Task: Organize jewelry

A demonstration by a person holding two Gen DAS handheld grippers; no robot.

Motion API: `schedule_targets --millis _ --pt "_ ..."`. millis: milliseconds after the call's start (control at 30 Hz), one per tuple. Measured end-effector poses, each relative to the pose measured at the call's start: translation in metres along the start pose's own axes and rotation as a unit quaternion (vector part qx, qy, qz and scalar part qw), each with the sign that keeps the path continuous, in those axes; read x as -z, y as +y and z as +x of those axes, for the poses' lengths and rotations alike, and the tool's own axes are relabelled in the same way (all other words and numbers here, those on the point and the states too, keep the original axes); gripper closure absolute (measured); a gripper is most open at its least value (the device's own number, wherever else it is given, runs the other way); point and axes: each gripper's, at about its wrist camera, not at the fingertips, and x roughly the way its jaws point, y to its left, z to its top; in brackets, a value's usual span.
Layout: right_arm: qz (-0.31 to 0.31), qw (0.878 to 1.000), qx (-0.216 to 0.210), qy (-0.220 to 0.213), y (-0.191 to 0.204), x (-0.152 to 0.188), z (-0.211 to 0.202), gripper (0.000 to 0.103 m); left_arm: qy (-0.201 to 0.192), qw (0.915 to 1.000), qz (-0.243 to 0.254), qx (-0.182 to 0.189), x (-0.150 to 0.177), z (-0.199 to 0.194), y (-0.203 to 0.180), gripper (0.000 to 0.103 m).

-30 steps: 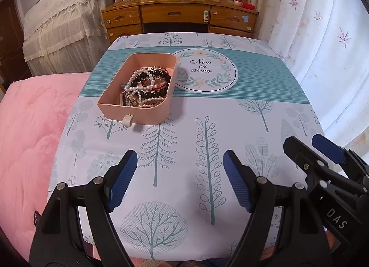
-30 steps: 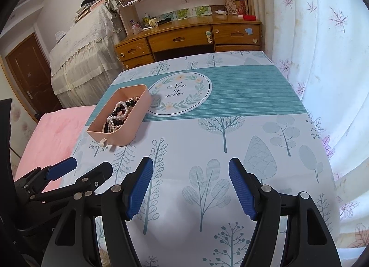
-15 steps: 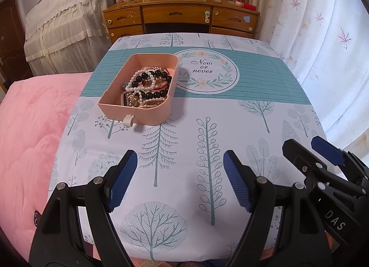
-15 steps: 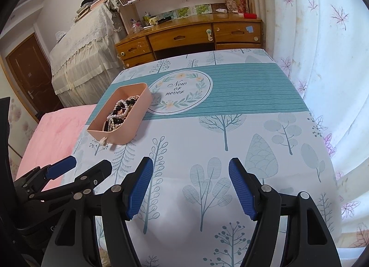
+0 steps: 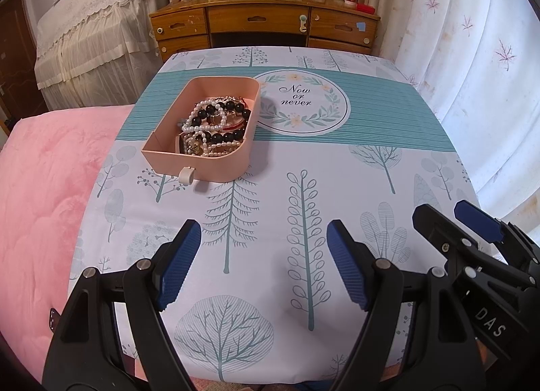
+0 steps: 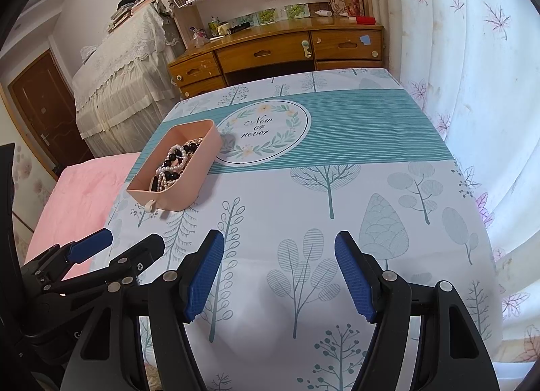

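Note:
A pink open box [image 5: 216, 168] [image 6: 189, 188] with a small white knob on its near wall sits on the tree-print tablecloth [image 5: 337, 161], left of the "Now or never" circle. Inside lies a tangle of pearl strands and black bead bracelets [image 5: 212, 124] [image 6: 173, 163]. My left gripper [image 5: 263, 256] hovers open over the near cloth, well short of the box, nothing between its blue pads. My right gripper [image 6: 278, 266] is open too, empty, to the right of the left one; its tips [image 5: 449, 218] show in the left wrist view.
A pink quilt [image 5: 44, 195] borders the table on the left. Beyond the table's far edge stands a wooden desk with drawers [image 5: 263, 24] and small items on top. White curtains [image 6: 472, 53] hang along the right. A lace-covered piece of furniture [image 6: 118, 80] stands back left.

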Motion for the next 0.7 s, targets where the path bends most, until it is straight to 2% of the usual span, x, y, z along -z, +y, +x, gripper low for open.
schedule_targets --millis 700 --pt "0.001 1.0 -0.003 0.004 0.0013 0.0041 0.0071 0.034 0.004 1.0 -0.003 0.0 0.0013 0.0054 -0.0002 0.028"
